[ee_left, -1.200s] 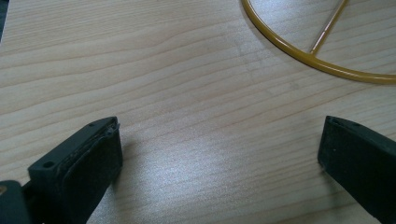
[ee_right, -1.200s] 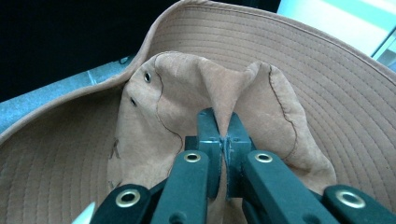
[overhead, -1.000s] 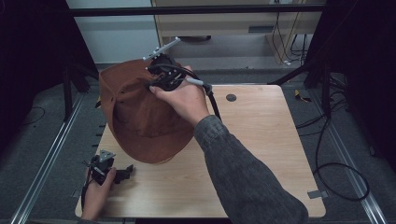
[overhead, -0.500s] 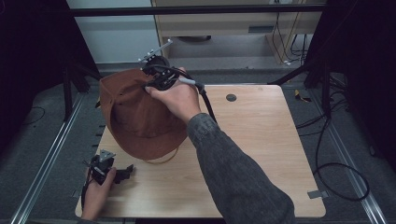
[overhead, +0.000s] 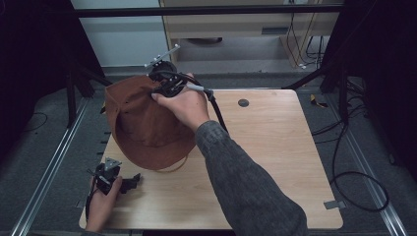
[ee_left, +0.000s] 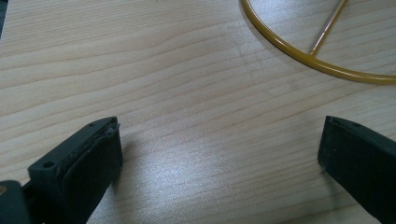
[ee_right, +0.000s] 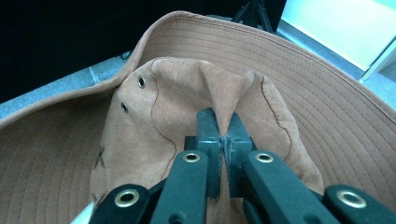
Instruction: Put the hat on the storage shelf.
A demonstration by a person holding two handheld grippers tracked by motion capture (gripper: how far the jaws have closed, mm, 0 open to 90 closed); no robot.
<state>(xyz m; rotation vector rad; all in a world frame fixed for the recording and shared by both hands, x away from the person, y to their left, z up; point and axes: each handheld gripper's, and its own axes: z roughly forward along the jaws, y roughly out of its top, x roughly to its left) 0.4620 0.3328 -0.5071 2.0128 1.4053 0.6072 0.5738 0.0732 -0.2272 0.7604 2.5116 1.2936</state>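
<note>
Below me, the table (overhead: 275, 147) is pale wood with a rounded outline and a small dark hole (overhead: 243, 103) near its far edge. It stands on grey carpet between metal rails, with dark frame posts around it, pale cabinets behind and black cables (overhead: 354, 162) looping on the floor off the right edge.

I hold the brown hat (overhead: 142, 125) over the table's far left corner, its wide brim hanging down toward the left edge. My right gripper (overhead: 164, 81) is clenched on the hat; in the right gripper view its jaws pinch a fold of the crown (ee_right: 224, 93), with the stitched brim curving around behind and two small eyelets (ee_right: 141, 82) to the left.

A thin yellow cord (overhead: 172, 167) lies on the wood just below the hat; in the left gripper view it curves ahead of the jaws.

My left gripper (overhead: 129, 182) rests near the front left corner, jaws released wide over bare wood, well apart from the hat. My right sleeve (overhead: 246, 187) crosses the table's middle.
</note>
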